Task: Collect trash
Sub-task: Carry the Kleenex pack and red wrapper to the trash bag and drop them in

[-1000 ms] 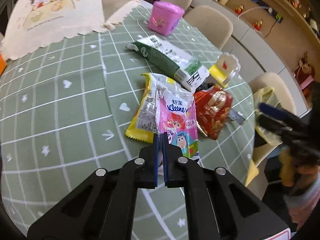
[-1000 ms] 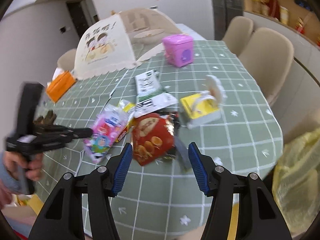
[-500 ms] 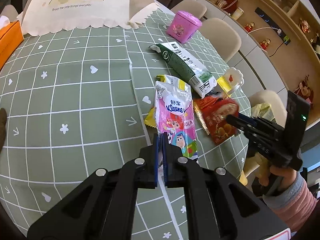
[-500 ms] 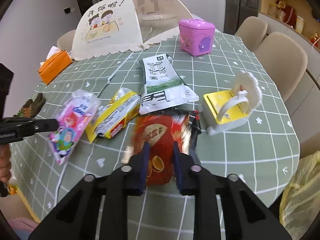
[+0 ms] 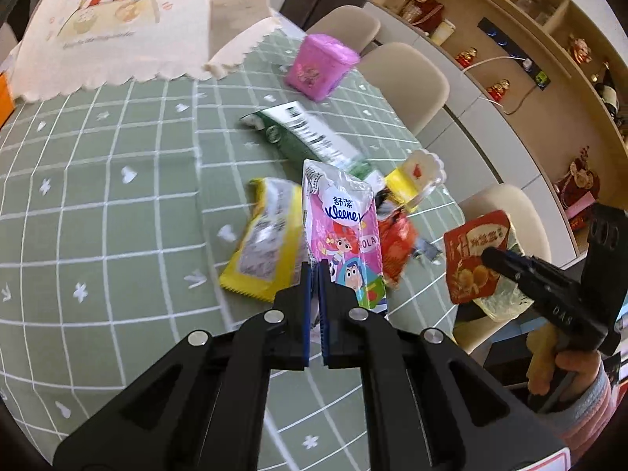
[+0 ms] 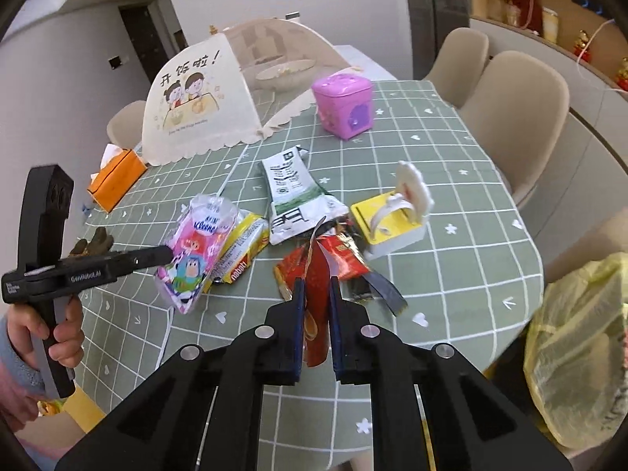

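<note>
Tabletop (image 6: 451,180): green checked cloth, wrappers strewn mid-table for pickup.
Trash bag (image 6: 577,349): yellow, hangs open off the near right edge, likely the drop point.
Left gripper (image 5: 314,271): clamped tight on the pink tissue pack (image 5: 345,235), lifted clear.
Right gripper (image 6: 315,286): jaws have just been closing, now pinching the red snack wrapper (image 6: 317,274) edge-on, raised off the cloth.
Remaining: green pouch (image 6: 290,188), yellow wrapper (image 6: 243,243).

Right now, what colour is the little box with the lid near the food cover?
Pink-purple box, clearest in the right wrist view.
</note>
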Demonstrator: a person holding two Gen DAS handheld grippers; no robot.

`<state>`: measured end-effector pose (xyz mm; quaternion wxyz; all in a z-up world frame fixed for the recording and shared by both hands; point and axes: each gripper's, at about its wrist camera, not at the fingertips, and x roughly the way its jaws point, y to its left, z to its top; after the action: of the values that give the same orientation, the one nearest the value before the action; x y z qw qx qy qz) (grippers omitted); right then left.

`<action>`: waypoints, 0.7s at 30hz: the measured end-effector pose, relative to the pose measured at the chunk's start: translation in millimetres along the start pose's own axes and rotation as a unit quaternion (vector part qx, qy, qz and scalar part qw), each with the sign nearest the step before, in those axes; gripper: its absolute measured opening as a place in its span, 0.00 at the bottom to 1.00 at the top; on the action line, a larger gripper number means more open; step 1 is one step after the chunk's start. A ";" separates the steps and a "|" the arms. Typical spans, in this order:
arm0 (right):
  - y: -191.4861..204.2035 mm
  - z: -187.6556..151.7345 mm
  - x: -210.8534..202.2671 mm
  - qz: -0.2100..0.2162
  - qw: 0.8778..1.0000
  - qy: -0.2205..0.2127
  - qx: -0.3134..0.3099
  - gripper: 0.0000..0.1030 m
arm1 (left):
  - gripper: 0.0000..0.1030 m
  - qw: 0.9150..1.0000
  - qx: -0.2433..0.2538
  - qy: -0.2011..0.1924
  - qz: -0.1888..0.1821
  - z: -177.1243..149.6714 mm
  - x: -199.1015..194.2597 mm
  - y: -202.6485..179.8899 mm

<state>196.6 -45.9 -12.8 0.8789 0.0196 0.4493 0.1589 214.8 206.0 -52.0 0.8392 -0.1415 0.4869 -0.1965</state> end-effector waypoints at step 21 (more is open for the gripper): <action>-144.6 -23.0 -131.0 -0.039 0.995 -0.094 0.004 0.12 | 0.03 0.993 0.090 -0.064 0.039 11.4 5.8 -222.0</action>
<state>144.7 -224.4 50.4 0.9225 0.0207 0.3662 0.1204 184.8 7.8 44.3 0.8848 -0.0583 0.4180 -0.1977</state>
